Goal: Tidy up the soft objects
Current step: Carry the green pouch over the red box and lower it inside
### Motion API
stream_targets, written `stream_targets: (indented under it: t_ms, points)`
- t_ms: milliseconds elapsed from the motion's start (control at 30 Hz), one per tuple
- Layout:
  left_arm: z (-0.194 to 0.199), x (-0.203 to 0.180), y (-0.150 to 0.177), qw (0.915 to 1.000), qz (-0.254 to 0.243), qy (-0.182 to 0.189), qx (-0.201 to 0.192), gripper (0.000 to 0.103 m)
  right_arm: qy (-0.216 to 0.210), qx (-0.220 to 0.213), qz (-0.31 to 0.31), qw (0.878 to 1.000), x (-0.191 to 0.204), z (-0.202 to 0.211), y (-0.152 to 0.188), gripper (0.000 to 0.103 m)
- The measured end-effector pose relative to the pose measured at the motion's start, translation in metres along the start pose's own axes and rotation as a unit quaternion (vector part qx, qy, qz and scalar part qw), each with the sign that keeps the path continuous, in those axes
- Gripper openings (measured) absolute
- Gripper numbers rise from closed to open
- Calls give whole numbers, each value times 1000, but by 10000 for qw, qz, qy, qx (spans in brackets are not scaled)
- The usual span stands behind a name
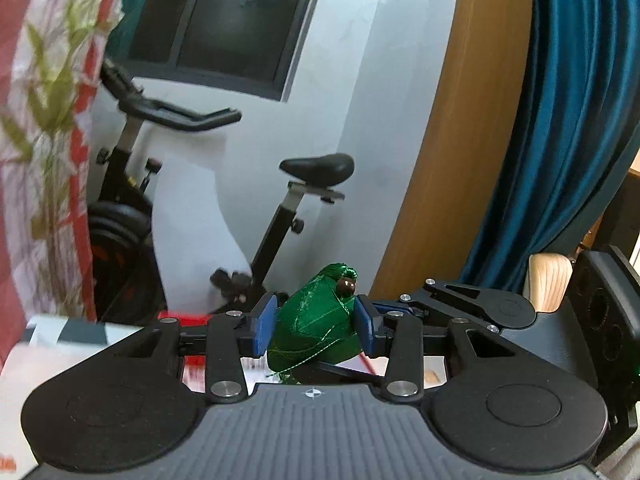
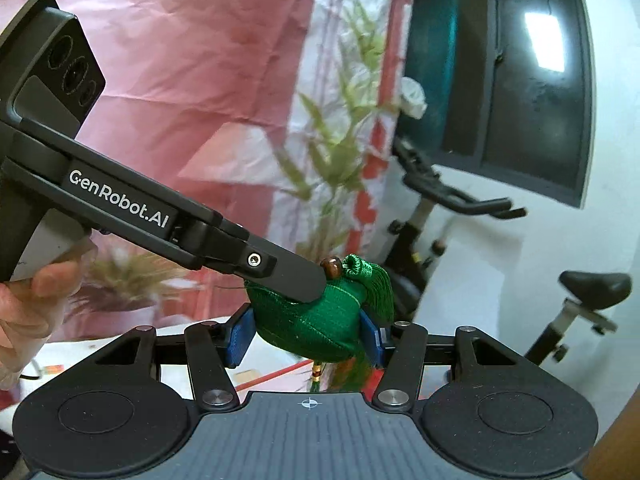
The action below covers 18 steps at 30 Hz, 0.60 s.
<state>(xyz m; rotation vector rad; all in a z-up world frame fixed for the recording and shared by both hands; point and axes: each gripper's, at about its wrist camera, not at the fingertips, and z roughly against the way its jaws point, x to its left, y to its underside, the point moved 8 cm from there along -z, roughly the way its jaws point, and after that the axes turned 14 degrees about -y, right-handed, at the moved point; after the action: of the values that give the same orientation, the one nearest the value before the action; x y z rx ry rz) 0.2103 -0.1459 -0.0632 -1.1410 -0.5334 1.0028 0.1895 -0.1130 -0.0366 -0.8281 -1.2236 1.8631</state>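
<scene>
I am holding one green sachet (image 1: pixel 316 328), a soft stitched pouch with a brown bead (image 1: pixel 346 287) and tassel at its top, in both tools at once. My left hand-held gripper (image 1: pixel 316 326) is closed on it at a middling width, blue pads (image 1: pixel 264 322) pressing its flanks. My right hand-held gripper (image 2: pixel 308 336) is doing the same from the other side, jaws narrowed onto the same pouch, and in the right wrist view the left tool's finger (image 2: pixel 296 276) is crossing in from the upper left to lie on the sachet's top. The sachet is up in the air, clear of the surface (image 2: pixel 80 354) below, with an exercise bike (image 1: pixel 224 200) and a pink patterned cloth (image 2: pixel 208 80) behind. Long axis: roughly upright in the left view, bead end up; tilted towards the right in the right view. Neither hand is nearer, as both are already on it. My judgement: the coming move turns on which tool lets go first, since the two grips are crossing.
</scene>
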Motion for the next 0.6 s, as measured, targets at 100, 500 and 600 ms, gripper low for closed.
stream_targets:
  t_ms: [100,500,600]
  points:
    - [-23,-8,-12,9999,-85,59,-40,44,146,1,-31,9999,-25,-4,-1,51]
    - [-128,0,33,9946,30,147,1028,44,161,843,-621,9944,-82,-52,80,51]
    - [-154,8,50,9901,156,181,1386,44,104,1096,-816,9906,-92,-68,103,51]
